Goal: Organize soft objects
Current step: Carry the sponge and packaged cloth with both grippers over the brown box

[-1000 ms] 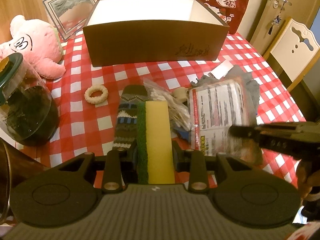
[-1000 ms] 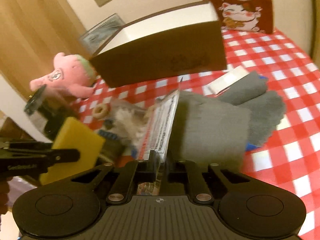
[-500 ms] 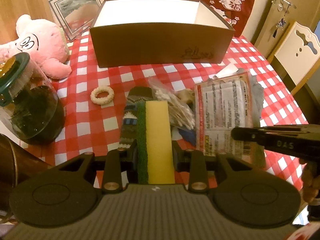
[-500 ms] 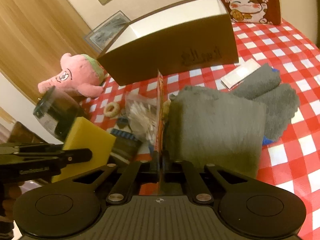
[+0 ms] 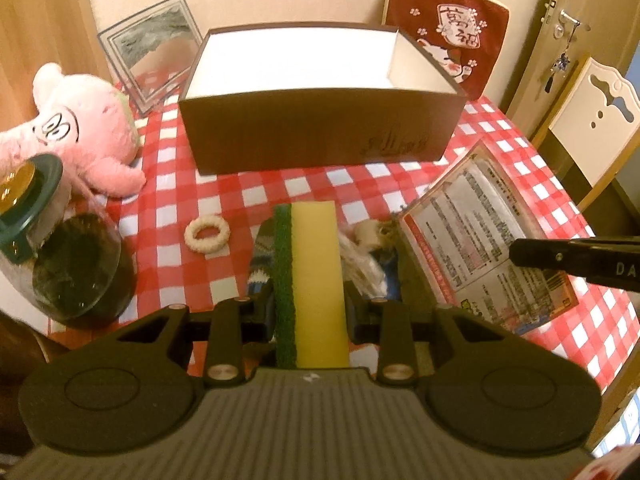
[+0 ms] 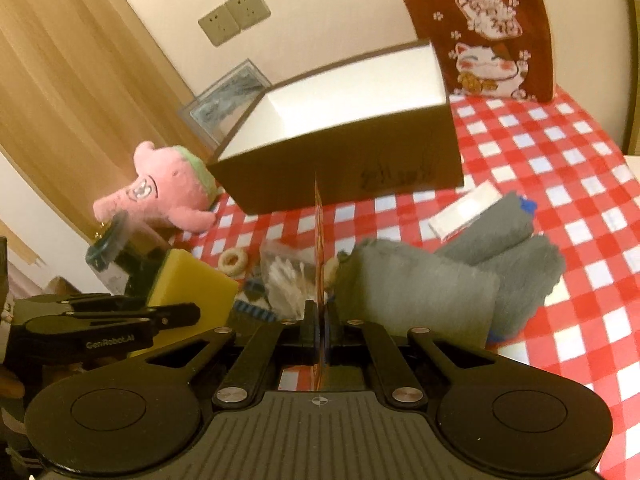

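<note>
Holding a yellow sponge [image 5: 316, 276] with a green scouring layer, our left claw [image 5: 310, 312] pinches it by its near end, so its long axis runs straight ahead along the fingers toward the box, green side to the left. Our right claw [image 6: 319, 320] is pressed together on the edge of a flat printed packet [image 5: 480, 248]; in the right wrist view we see it edge-on as a thin orange line standing upright between the fingers, its long side pointing forward, while from the left wrist it shows its printed face, tilted and lifted off the desk [image 5: 180, 208]. The jaws have just finished closing on that packet.

Just beyond the claws a small heap lies on the red-and-white checked cloth: a patterned knit sock [image 5: 260, 256], a clear bag of cotton swabs [image 6: 284, 280], and a grey fuzzy cloth [image 6: 420, 292] spreading away to the right. A white ring [image 5: 207, 234] lies alone to the left, and a glass jar with a green lid [image 5: 64, 256] stands at the left edge. Farther on, a pink plush toy [image 5: 80, 136] lies on its side. Behind everything sits the open brown box [image 5: 320, 132] with its white inside, and a red cat cushion [image 6: 480, 32] leans at the back by the wall.
</note>
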{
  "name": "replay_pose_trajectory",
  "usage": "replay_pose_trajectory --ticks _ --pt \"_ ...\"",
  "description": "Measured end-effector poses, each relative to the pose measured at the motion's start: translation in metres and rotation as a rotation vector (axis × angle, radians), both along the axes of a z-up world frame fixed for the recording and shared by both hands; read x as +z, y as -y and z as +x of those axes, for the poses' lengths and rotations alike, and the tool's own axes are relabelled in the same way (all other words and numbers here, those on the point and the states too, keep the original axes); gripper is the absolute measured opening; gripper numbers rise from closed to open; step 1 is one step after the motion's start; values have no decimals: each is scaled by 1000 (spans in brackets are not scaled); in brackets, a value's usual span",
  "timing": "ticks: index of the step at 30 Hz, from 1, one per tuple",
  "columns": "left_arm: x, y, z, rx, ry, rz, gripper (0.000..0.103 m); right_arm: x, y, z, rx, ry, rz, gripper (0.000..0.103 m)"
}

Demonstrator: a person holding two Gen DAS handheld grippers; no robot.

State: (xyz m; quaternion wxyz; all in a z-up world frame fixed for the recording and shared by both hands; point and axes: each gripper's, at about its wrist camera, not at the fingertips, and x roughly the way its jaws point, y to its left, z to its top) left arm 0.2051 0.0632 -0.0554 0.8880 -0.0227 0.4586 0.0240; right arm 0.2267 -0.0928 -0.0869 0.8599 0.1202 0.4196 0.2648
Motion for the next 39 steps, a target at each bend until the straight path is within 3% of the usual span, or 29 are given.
replay_pose_trajectory --ticks 18,28,39 --pt "41 2 63 6 124 30 30 61 12 53 -8 123 30 2" --pt "63 -4 127 35 183 45 30 100 7 114 -34 220 73 2" --pt "63 -10 204 49 166 89 30 106 -8 191 -64 216 85 2"
